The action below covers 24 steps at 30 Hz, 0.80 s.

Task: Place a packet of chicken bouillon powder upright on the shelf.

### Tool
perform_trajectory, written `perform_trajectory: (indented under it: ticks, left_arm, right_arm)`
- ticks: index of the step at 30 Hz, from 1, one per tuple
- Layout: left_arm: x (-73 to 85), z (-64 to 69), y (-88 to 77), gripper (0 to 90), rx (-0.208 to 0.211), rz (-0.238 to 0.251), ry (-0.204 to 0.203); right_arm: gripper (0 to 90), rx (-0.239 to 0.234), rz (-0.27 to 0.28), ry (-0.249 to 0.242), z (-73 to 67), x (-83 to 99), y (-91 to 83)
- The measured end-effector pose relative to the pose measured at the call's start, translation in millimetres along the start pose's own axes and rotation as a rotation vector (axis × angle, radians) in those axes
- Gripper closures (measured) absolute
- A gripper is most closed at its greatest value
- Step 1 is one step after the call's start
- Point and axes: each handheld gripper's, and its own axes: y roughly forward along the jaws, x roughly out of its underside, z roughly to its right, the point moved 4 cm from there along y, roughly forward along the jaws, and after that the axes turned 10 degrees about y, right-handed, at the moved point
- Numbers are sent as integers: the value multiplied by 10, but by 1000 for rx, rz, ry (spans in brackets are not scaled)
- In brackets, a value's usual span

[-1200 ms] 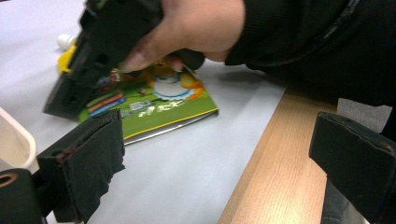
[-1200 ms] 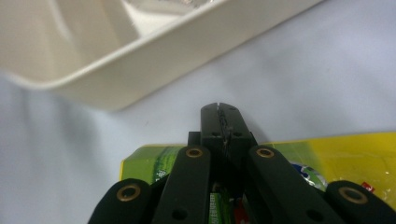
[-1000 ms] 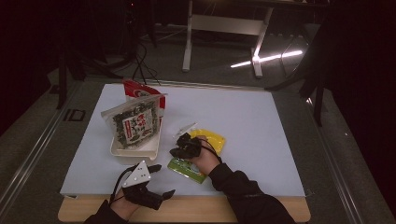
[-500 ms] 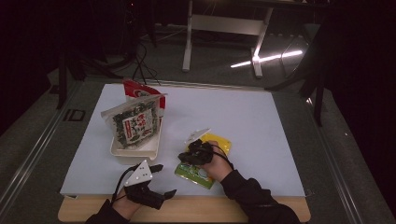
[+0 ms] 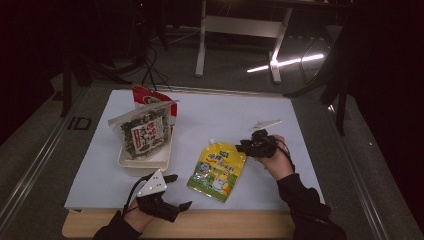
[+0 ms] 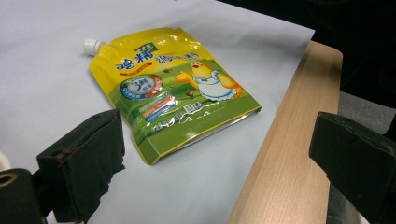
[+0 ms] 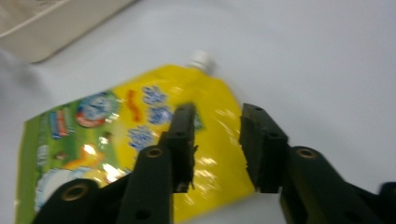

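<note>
R gripper [image 5: 245, 147] is hovering over the white sheet [image 5: 300, 125] just to the right of the yellow-green spout pouch [image 5: 217, 170], jaws part spread w/ nothing between them; they've just been opening. In the right gripper view the pouch [image 7: 116, 154] is lying flat below the jaws, cap twd the top. L gripper [image 5: 172, 192] is resting at the near table edge [image 5: 240, 220], jaws spread wide & empty, pouch [image 6: 168, 93] lying ahead of them on the sheet, near the wooden edge. Farther left a white tray [image 5: 145, 159] is holding a seaweed packet [image 5: 142, 134], w/ a red bag [image 5: 150, 97] standing behind it.
</note>
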Motion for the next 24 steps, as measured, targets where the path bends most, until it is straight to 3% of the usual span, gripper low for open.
perform_trajectory:
  ticks: [2,8,16,18,24]
  left_arm:
    - [-1,-3,14,44,2,-1,4]
    - [3,1,39,44,10,-6,3]
    - [20,5,38,44,10,-12,7]
    - [29,5,39,44,9,-16,8]
    - [34,10,24,44,6,-15,9]
  right_arm:
    - [617,3,-14,47,131,32,-32]
    - [557,29,-67,101,328,146,27]
    - [514,18,-100,184,409,233,152]
    - [497,12,-121,240,431,257,198]
    - [486,13,-150,285,471,262,321]
